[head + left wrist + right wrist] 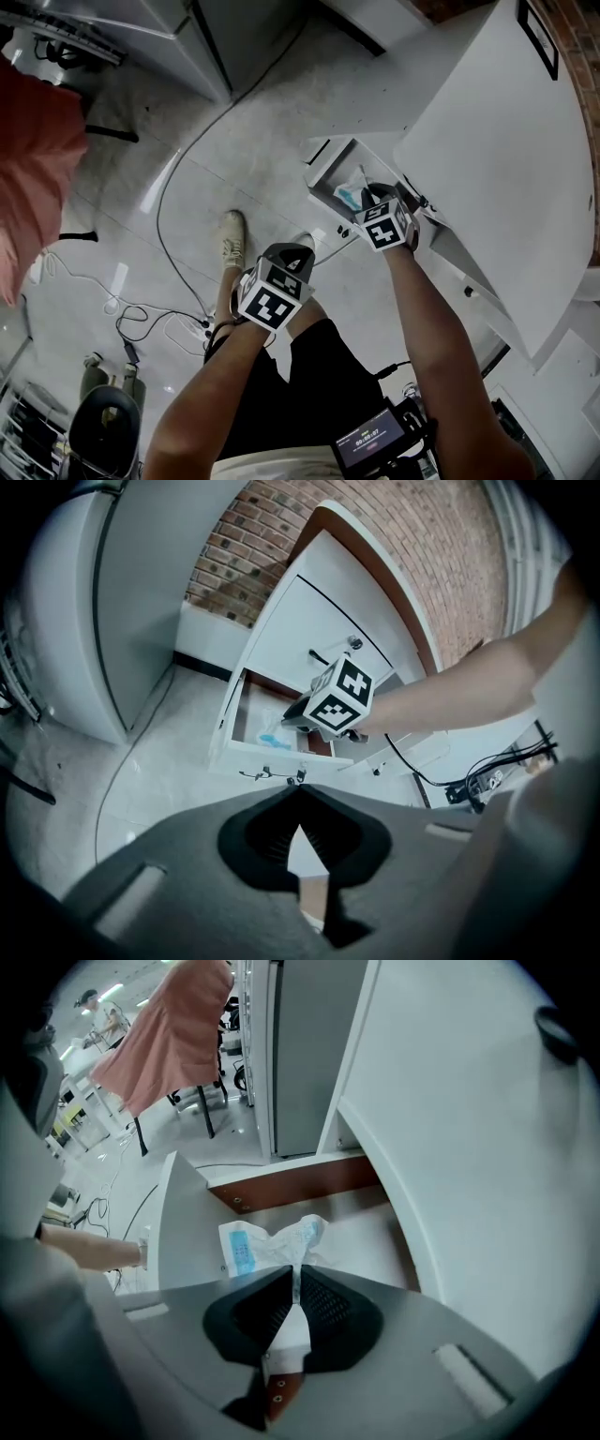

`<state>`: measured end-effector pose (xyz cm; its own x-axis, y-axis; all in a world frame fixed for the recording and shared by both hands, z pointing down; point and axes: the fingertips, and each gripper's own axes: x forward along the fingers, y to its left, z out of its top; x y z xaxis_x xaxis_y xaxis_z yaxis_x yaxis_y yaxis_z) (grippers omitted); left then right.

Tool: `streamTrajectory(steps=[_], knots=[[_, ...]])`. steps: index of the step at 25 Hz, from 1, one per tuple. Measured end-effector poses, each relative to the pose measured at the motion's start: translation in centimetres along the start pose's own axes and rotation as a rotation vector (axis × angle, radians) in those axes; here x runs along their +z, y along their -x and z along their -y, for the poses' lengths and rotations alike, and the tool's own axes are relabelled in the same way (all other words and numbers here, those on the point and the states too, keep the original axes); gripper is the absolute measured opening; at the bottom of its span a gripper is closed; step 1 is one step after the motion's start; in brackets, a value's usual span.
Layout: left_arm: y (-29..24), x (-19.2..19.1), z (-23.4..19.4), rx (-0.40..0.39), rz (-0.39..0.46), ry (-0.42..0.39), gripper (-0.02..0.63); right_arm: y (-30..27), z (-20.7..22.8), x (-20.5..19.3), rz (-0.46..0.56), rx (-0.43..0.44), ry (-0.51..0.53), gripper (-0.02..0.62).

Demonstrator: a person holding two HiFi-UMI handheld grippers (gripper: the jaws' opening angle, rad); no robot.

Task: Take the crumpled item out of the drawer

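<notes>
The right tongs pinch the crumpled item inside the open drawer, the left tongs hang pressed together and empty, so next comes lifting it out.

Two grippers are in view: the left gripper at the centre of the head view and the right gripper just right of centre. Each carries one marker cube, so there are two in all, the left cube and the right cube. One drawer stands open, with one crumpled item in it. Two shoes show on the floor: one shoe left of centre and a second shoe beside it. One pink cloth fills the left edge. One small screen sits at the bottom.
</notes>
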<state>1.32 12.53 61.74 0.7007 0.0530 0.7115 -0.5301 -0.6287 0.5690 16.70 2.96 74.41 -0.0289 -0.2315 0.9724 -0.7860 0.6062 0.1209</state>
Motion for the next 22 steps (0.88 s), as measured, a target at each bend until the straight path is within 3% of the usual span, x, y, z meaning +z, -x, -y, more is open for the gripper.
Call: streamTrajectory(steps=[9, 22], knots=[[2.2, 0.3, 1.7, -0.007, 0.006, -0.009, 0.003, 4.8, -0.5, 1.1, 0.071, -0.024, -0.044, 0.028], [7.0, 3.4, 2.9, -0.013, 0.044, -0.084, 0.003, 14.0, -3.7, 3.1, 0.259, -0.044, -0.265, 0.028]])
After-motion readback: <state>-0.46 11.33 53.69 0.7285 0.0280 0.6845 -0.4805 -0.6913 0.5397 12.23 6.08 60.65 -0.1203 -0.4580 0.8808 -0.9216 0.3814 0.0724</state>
